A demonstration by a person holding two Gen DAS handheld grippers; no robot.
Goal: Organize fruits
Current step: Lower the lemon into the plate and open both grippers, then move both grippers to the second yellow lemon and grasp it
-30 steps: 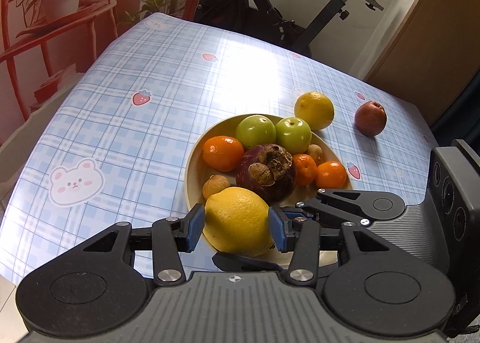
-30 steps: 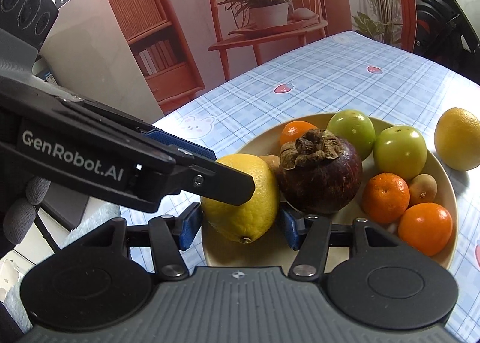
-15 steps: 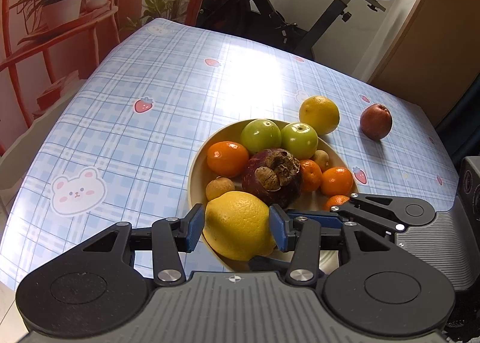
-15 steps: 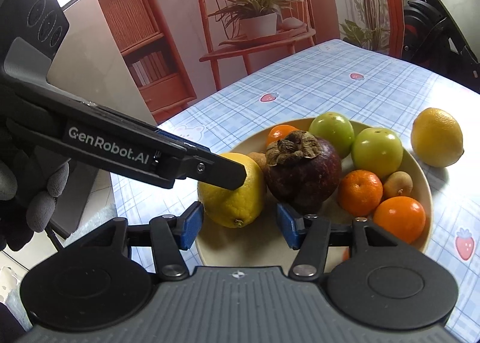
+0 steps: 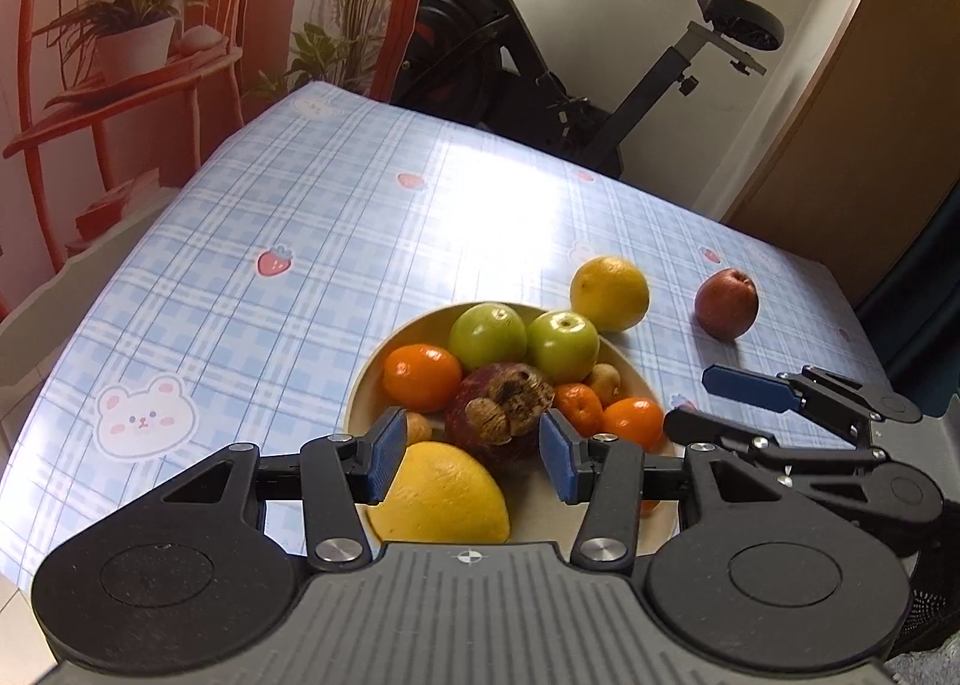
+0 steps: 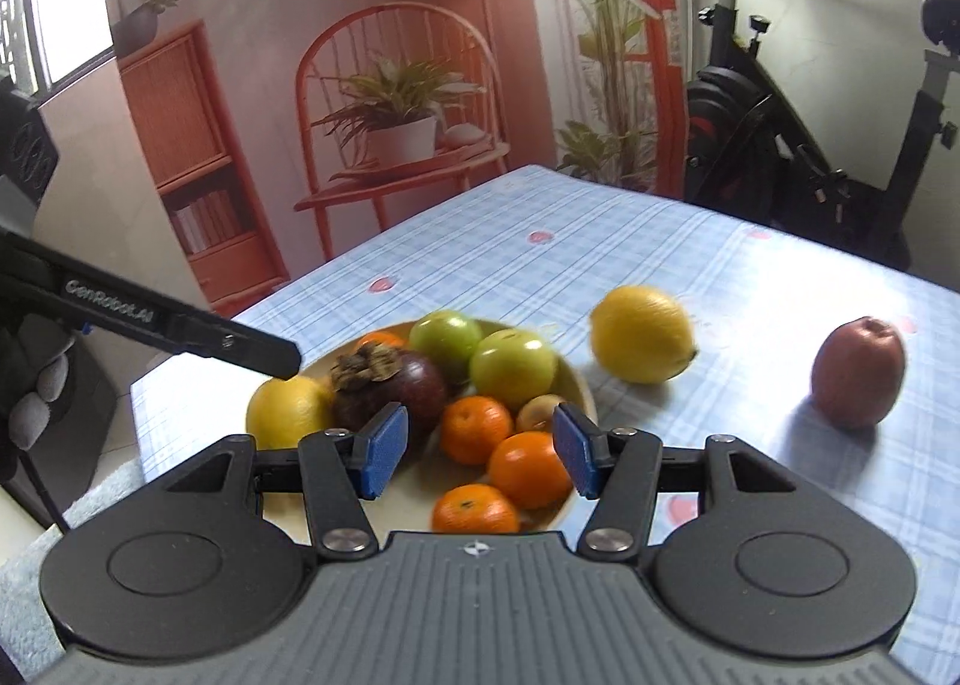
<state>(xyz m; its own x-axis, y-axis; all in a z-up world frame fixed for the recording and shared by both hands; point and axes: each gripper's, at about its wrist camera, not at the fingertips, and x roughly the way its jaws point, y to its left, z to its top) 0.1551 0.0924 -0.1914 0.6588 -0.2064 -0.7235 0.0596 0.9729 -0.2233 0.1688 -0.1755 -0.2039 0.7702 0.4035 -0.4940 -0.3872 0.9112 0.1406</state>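
From the left wrist view, the left gripper (image 5: 471, 460) hung over the near rim of the plate (image 5: 360, 397), its jaws spread wide and gripping nothing, with the big lemon (image 5: 441, 496) lying just under and behind the blue pads. Only that view showed the bear print (image 5: 144, 418) on the desk (image 5: 270, 205) and a small brown fruit tucked beside the lemon. The right wrist view gave what the other could not: the lettering "GenRobot.AI" along the left gripper's finger (image 6: 180, 328). The right gripper (image 6: 477, 451) was open too, jaws empty, above the oranges (image 6: 528, 469) at the plate's near side. Off the plate, a second lemon (image 6: 642, 334) sat just beside its far rim, and a red apple (image 6: 858, 376) stood well apart to the right, with bare checked cloth around both and the desk's edge beyond.
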